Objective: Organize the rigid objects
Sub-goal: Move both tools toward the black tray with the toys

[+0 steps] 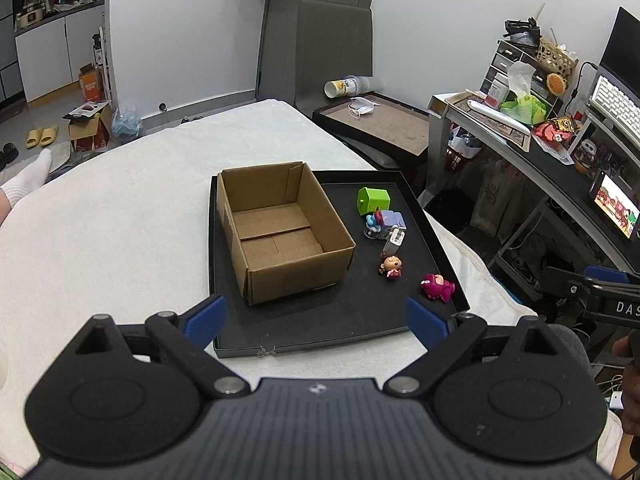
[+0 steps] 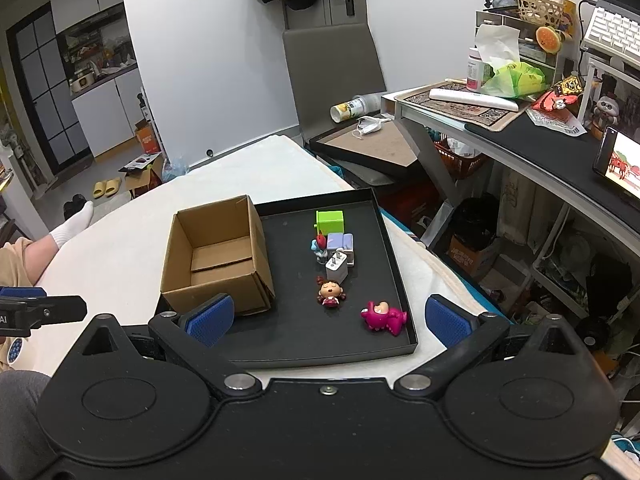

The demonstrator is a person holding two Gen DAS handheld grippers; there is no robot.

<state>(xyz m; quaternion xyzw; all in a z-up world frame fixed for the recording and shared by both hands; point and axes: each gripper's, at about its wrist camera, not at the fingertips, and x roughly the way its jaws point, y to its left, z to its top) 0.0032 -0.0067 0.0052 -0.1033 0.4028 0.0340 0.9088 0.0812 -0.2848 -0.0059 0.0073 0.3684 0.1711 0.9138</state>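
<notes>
nothing looks sorted yet: the cardboard box (image 1: pixel 280 232) sits empty on the black tray (image 1: pixel 332 332), ahead of the left gripper (image 1: pixel 316 320), whose fingers are spread wide and bare. the right gripper (image 2: pixel 328 320) is likewise spread and holding nothing; the pink toy (image 2: pixel 383 316), doll figure (image 2: pixel 331 292), white charger (image 2: pixel 337 267) and green cube (image 2: pixel 330 222) lie loose ahead between its fingers, all left to do.

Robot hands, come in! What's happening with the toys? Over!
Left gripper open, right gripper open, both empty. Cardboard box empty; toys beside it on black tray, pink dinosaur nearest. Nothing in the way.
</notes>
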